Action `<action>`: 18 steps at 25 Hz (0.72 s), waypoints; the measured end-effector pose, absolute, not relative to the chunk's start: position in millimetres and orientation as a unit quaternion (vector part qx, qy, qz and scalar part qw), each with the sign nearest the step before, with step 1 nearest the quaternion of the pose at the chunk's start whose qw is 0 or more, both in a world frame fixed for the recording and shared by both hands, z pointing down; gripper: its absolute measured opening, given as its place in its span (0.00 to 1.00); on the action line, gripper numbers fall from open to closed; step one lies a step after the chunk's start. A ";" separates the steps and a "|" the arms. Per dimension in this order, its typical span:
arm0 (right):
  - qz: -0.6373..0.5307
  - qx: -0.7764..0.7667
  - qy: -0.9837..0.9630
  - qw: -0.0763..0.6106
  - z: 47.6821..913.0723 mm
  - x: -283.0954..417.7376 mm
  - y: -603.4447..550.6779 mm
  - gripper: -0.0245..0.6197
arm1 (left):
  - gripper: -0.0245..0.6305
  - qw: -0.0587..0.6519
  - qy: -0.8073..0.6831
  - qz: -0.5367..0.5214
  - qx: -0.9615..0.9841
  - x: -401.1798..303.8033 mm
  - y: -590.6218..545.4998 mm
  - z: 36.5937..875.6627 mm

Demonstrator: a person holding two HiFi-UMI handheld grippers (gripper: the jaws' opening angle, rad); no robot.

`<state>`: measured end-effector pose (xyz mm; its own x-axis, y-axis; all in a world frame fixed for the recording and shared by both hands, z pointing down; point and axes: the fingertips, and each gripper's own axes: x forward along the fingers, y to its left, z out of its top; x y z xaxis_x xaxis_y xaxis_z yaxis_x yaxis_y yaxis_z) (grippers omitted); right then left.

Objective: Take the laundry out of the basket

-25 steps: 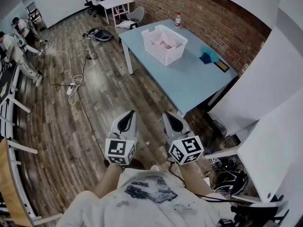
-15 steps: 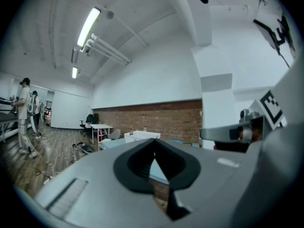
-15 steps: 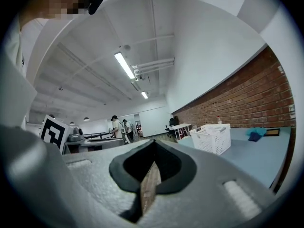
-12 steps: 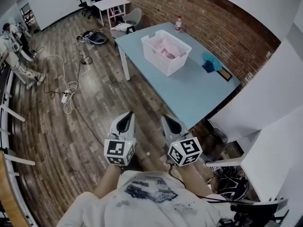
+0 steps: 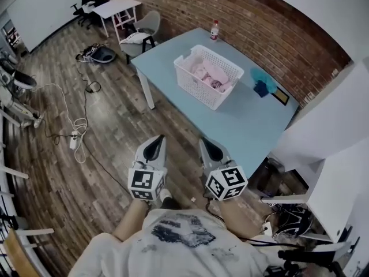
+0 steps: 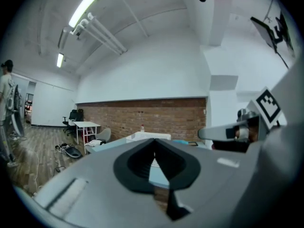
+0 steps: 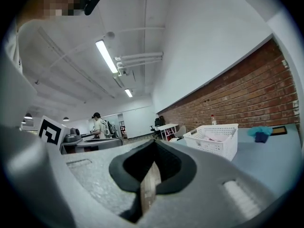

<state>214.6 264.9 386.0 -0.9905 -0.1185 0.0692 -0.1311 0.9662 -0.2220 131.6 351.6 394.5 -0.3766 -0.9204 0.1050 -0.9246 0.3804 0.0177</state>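
Laundry [image 5: 207, 74] lies in the basket [image 5: 195, 91] on the table [image 5: 242, 126].

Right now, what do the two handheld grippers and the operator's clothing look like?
The left gripper and right gripper match: pale grey tapered shells, each with a black teardrop-shaped recess and a rear cube of black-and-white square markers. Clothing: a white T-shirt with a dark graphic print.

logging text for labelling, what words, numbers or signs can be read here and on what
No words or numbers can be read.
marker cubes: black-and-white square codes only, no letters.
shirt print: blurred graphic, unreadable.
bottle: label too small to read.
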 end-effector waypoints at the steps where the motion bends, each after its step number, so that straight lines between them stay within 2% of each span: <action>1: 0.114 0.068 -0.991 0.029 386.2 199.3 265.7 0.03 | 0.02 0.051 -0.826 0.023 0.561 116.6 350.8 395.5; 7: 0.120 0.100 -0.987 0.031 391.2 135.3 265.6 0.03 | 0.02 0.060 -0.803 0.027 0.592 48.6 341.8 405.2; 18: 0.129 0.153 -0.979 0.044 408.4 90.1 223.3 0.03 | 0.02 0.077 -0.778 0.029 0.623 -7.6 303.5 422.1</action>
<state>90.1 223.3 408.4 -0.9491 -0.2890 0.1257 -0.3117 0.9195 -0.2394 -7.6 303.5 422.1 -0.2125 -0.9648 0.1551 -0.9736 0.2226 0.0505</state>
